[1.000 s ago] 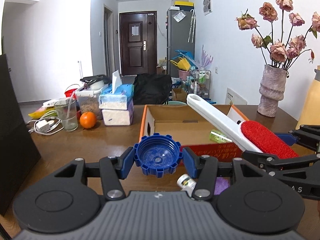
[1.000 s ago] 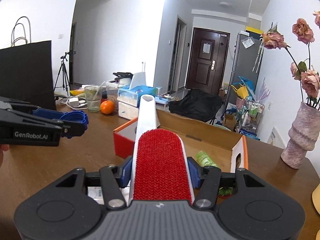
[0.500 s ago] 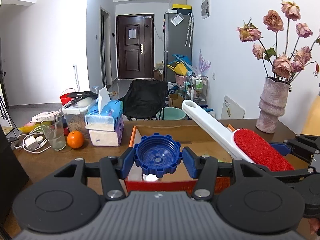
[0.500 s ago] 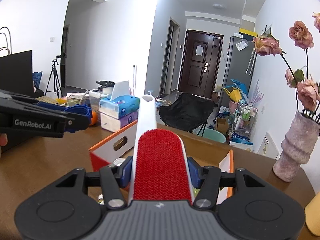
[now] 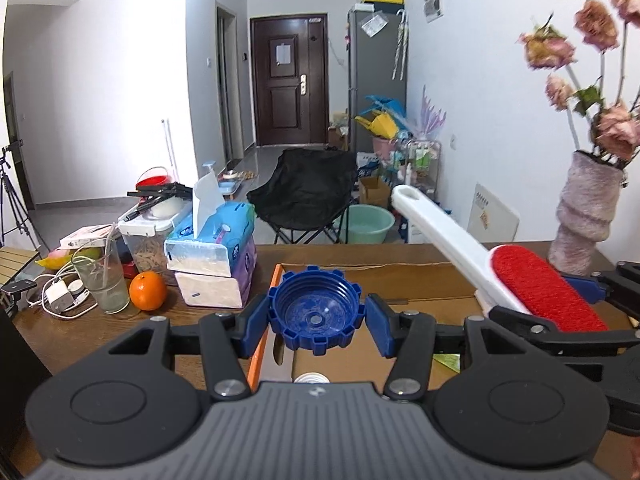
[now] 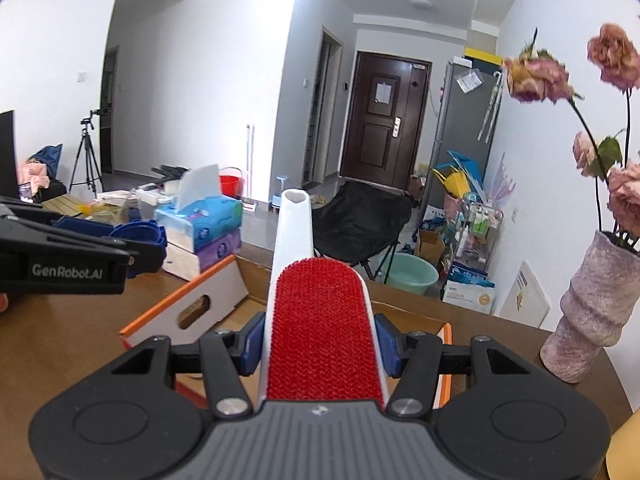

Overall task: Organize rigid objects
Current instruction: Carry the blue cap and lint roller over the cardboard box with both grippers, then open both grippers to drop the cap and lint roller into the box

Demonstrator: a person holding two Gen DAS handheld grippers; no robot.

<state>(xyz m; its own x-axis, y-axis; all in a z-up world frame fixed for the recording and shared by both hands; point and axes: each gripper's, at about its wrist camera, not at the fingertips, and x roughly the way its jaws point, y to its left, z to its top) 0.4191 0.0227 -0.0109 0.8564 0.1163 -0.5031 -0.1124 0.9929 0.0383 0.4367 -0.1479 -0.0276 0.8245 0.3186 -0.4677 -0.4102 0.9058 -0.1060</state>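
My left gripper [image 5: 316, 318] was clamped on a blue ridged bottle cap [image 5: 315, 313], its blue pads pressed to either side, the jaws only partly apart to the cap's width; the cap sat open side up, held in the air above the near left corner of an open cardboard box [image 5: 400, 276] with an orange rim; my right gripper [image 6: 320, 338] was closed on a lint brush [image 6: 320, 320], gripping the white body at the sides of the red bristle pad, the white handle [image 6: 295, 224] pointing away over the box; in the left wrist view the same brush [image 5: 548, 284] crossed the box's right side, handle slanting up and to the left. The box stood on a brown wooden table [image 5: 100, 332]; a white cap [image 5: 312, 378] showed inside it, just under my left gripper. To the left of the box lay stacked tissue packs [image 5: 216, 248], an orange [image 5: 148, 291], a drinking glass [image 5: 102, 280] and a tangle of white chargers [image 5: 60, 294]; at the table's right stood a pale vase [image 6: 588, 312] of faded pink roses [image 6: 536, 76]; a black folding chair [image 5: 304, 196] and a dark door [image 5: 289, 80] lay beyond.
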